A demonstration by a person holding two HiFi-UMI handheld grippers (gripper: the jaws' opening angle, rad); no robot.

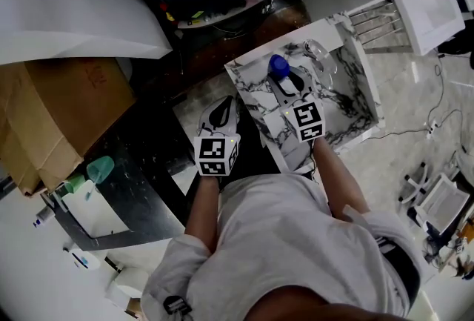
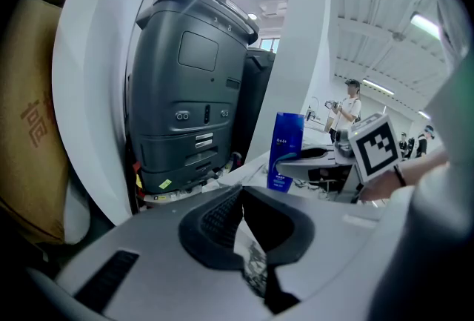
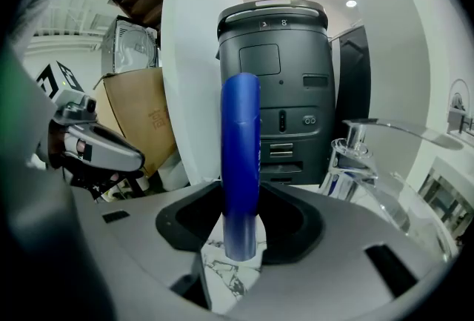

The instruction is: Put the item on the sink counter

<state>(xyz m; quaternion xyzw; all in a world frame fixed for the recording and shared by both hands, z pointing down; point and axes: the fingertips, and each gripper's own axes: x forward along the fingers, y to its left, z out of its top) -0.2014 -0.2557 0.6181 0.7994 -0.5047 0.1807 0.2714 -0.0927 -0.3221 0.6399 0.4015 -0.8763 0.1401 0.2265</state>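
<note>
A blue tube [image 3: 241,156] stands upright between the jaws of my right gripper [image 3: 241,190], which is shut on it. Its lower end hangs just over the white marble sink counter [image 3: 222,275]. From the head view the tube [image 1: 278,66] and right gripper [image 1: 287,84] are above the counter [image 1: 348,101], near its left side. My left gripper [image 1: 219,116] sits beside the counter's left edge, shut and holding nothing. From the left gripper view, the tube [image 2: 287,153] shows in the right gripper [image 2: 315,156], beyond the left gripper's tips [image 2: 241,197].
A chrome faucet [image 3: 359,145] rises just right of the tube, also seen on the counter [image 1: 317,53]. A tall dark grey machine [image 3: 274,82] stands behind. A cardboard box [image 1: 55,112] is at the left, and a black table with small items [image 1: 111,186] lies below it.
</note>
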